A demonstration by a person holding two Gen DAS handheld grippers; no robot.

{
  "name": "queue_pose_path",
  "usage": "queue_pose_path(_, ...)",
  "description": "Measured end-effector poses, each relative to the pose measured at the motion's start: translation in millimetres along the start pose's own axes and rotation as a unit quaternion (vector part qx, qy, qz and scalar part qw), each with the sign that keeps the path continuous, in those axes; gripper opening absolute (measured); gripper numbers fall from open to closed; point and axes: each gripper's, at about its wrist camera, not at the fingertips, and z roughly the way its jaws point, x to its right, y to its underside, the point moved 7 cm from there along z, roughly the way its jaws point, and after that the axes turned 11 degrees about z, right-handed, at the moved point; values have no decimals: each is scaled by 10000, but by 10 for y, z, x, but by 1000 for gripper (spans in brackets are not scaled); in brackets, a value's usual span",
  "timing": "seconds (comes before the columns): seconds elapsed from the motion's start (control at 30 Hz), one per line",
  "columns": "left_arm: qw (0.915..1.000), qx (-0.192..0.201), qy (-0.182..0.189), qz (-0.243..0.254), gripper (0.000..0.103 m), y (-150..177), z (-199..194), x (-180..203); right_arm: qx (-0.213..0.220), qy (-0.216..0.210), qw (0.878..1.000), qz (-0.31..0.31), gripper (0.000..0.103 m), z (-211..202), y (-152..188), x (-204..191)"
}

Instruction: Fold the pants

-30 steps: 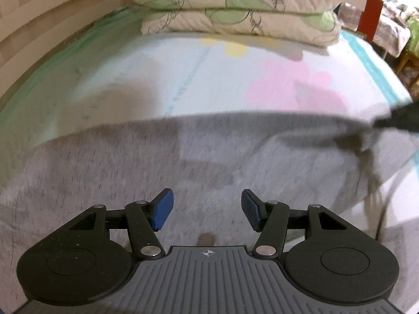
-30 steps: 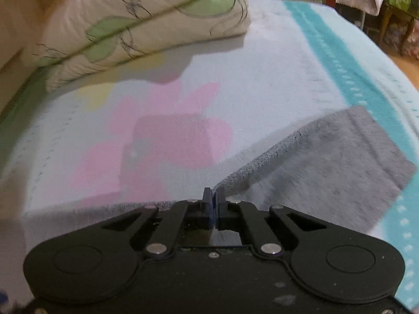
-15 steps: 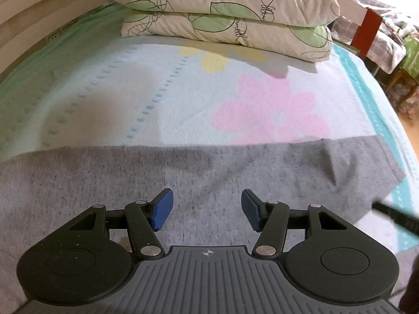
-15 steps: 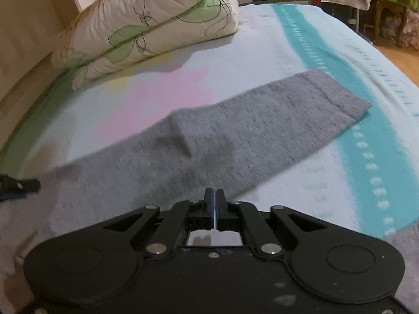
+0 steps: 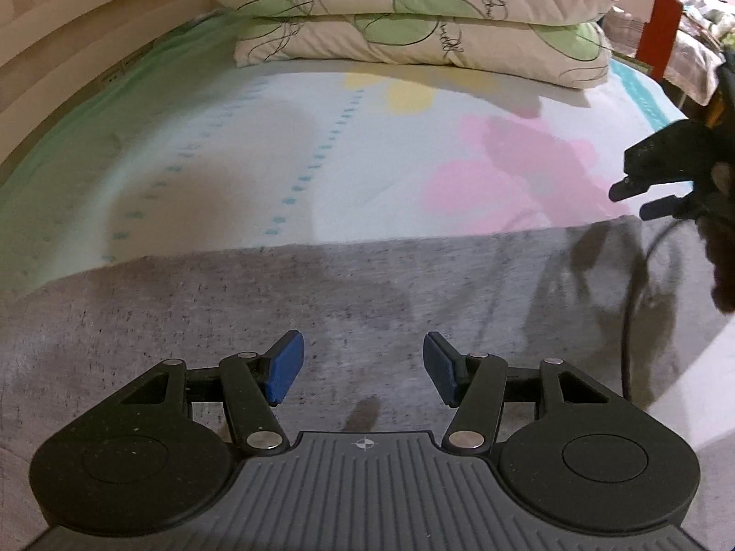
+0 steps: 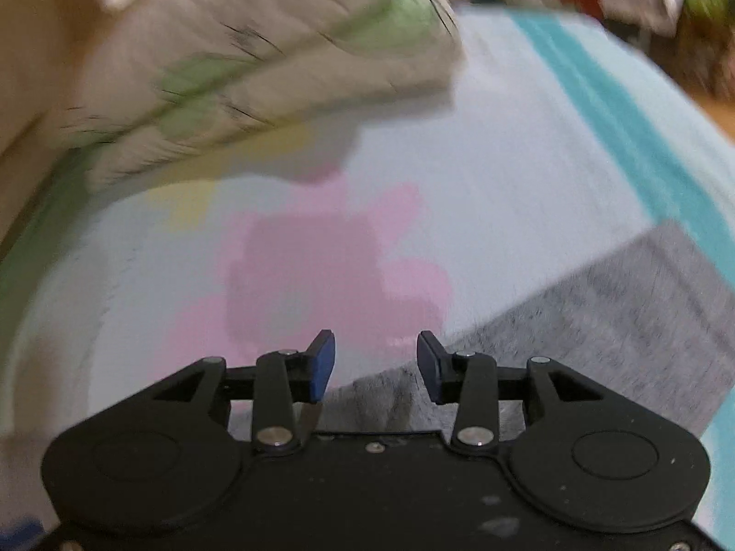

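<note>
The right gripper (image 6: 375,367), pinched shut a second ago, is now opening its jaws, with nothing pressed between the blue pads (image 6: 320,369); the far edge of the pants (image 6: 620,321) lies just beneath them. That looks like a release, so this fold has probably been laid down and a fresh grip comes next. The left gripper (image 5: 363,367) hangs over the cloth with its jaws half open as before, holding nothing. The pants (image 5: 321,303) lie flat across the bed (image 5: 229,147), a soft, speckled grey knit with a straight far edge. Under them is a smooth pale sheet with a pink flower and a teal stripe. Two plump pillows (image 5: 413,14) printed with green leaves sit stacked at the head.
</note>
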Motion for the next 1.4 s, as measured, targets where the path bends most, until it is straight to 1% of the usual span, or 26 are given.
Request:
queue_pose_path(0.1,9999,-73,75,-90,56,66,31,-50,-369,460,9980,220,43,190,8,32)
queue_pose_path(0.17,9999,-99,71,-97,56,108,36,-79,-579,685,9957,231,42,251,79,51)
queue_pose_path(0.2,9999,-106,53,-101,56,127,27,-102,-559,731,9956,165,41,234,109,54)
queue_pose_path(0.23,9999,-108,39,-116,56,142,16,-119,-531,761,9957,61,37,186,140,57)
queue_pose_path(0.3,9998,-109,29,-191,56,155,-11,-158,-609,514,9968,20,4,104,204,66)
queue_pose_path(0.33,9996,-107,45,-239,56,149,-33,-174,-601,422,9973,39,3,32,239,100)
queue_pose_path(0.43,9992,-52,151,-361,56,99,-102,-177,-270,75,9996,-30,2,-276,328,230)
queue_pose_path(0.57,9978,-3,399,-533,56,-3,-159,-98,36,-457,9989,50,2,-836,654,481)
queue_pose_path(0.63,9962,-27,571,-662,56,-54,-147,-31,118,-626,9979,115,2,-1009,846,582)
queue_pose_path(0.7,9935,-110,762,-834,57,-87,-100,33,109,-716,9971,210,2,-1131,1065,693)
queue_pose_path(0.8,9880,-326,1017,-1116,57,-117,-16,100,104,-666,9976,189,2,-1121,1352,814)
queue_pose_path(0.87,9861,-413,1056,-1215,57,-143,43,137,122,-675,9975,174,2,-1102,1475,854)
queue_pose_path(1.03,9873,-599,900,-1160,57,-112,145,195,216,-758,9967,208,2,-1066,1518,851)
queue_pose_path(1.1,9859,-701,905,-1220,57,-73,183,202,262,-767,9966,139,2,-1099,1558,875)
queue_pose_path(1.17,9838,-813,924,-1302,57,-52,230,211,294,-769,9966,88,2,-1042,1562,913)
queue_pose_path(1.3,9828,-1037,803,-1302,57,-54,357,269,280,-789,9964,123,3,-1017,1594,925)
queue_pose_path(1.4,9795,-1204,770,-1416,57,-16,446,292,251,-814,9962,156,3,-1040,1605,961)
